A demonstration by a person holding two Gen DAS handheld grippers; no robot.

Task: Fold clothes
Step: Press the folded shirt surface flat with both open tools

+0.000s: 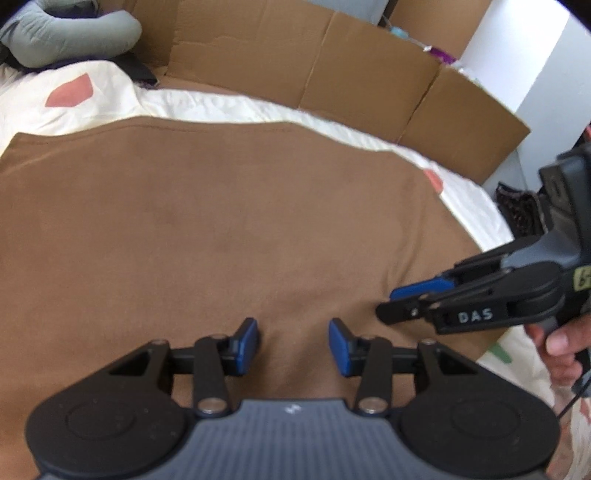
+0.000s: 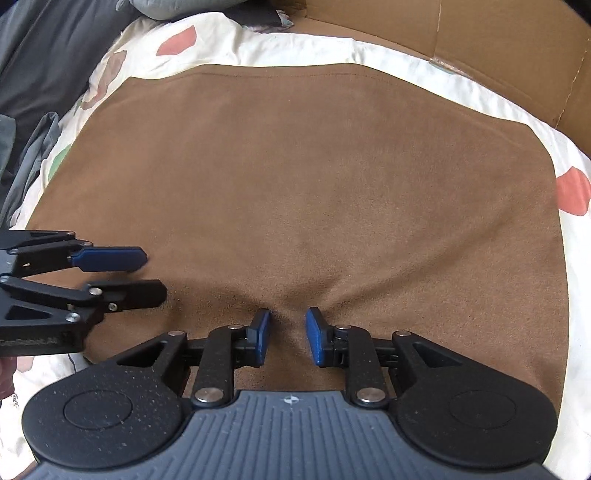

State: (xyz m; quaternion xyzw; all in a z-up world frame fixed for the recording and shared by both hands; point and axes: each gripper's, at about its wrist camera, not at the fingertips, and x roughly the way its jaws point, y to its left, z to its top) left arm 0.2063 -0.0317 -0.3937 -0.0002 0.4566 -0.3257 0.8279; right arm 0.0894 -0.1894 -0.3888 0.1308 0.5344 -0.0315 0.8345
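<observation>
Brown cloth [image 2: 314, 192], the garment we are folding, lies spread flat over a white bedspread [image 1: 229, 103] printed with pink and green patches, and it fills most of both views. Its near edge is cut off under our left claw [image 1: 293, 345] and our right claw [image 2: 287, 338], so we cannot see sleeves or a collar; it may be a shirt, though the left view is too blurred to say. Both claws point down at the cloth with their blue pads apart, the left one wider than the right. Small creases fan out of the cloth just ahead of the right claw's pads, yet no fabric sits between them and nothing is held. Part of a hand [image 1: 565, 343] shows at the edge of the left view, on the right claw's handle. Flattened cardboard [image 1: 332, 66] stands along the far side of the bed. A grey-green pillow [image 1: 66, 33] lies at the far corner, half cut off. Dark grey bedding [image 2: 48, 59] is bunched beside the bedspread.
</observation>
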